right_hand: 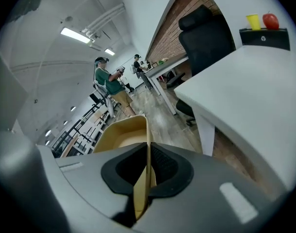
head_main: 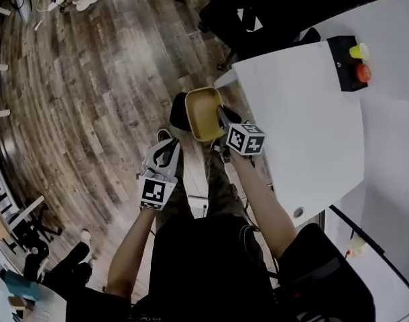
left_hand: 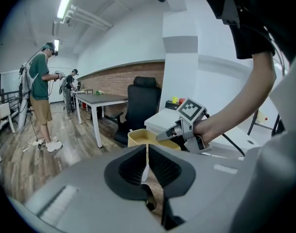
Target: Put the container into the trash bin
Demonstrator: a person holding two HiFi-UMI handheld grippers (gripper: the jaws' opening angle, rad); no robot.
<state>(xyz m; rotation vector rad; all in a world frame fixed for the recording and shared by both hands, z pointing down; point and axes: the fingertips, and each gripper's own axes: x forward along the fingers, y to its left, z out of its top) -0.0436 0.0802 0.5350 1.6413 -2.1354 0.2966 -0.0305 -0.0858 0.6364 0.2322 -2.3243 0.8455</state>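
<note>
A shallow yellow container (head_main: 203,111) hangs in the air over the wood floor, just off the corner of the white table (head_main: 305,126). My right gripper (head_main: 222,117) is shut on its near wall; in the right gripper view the wall (right_hand: 147,144) runs straight between the jaws of that gripper (right_hand: 148,178). A dark rounded object (head_main: 180,111), perhaps the bin, shows under the container's left edge. My left gripper (head_main: 167,150) is lower left of the container, apart from it. Its jaws (left_hand: 147,163) are shut with nothing in them. The container (left_hand: 140,138) shows ahead of them.
A black box (head_main: 344,62) with a yellow cup and a red fruit sits on the table's far side. A black office chair (left_hand: 140,106) stands beyond the container. People (left_hand: 41,91) stand by a grey desk (left_hand: 97,100) farther off. My legs are below the grippers.
</note>
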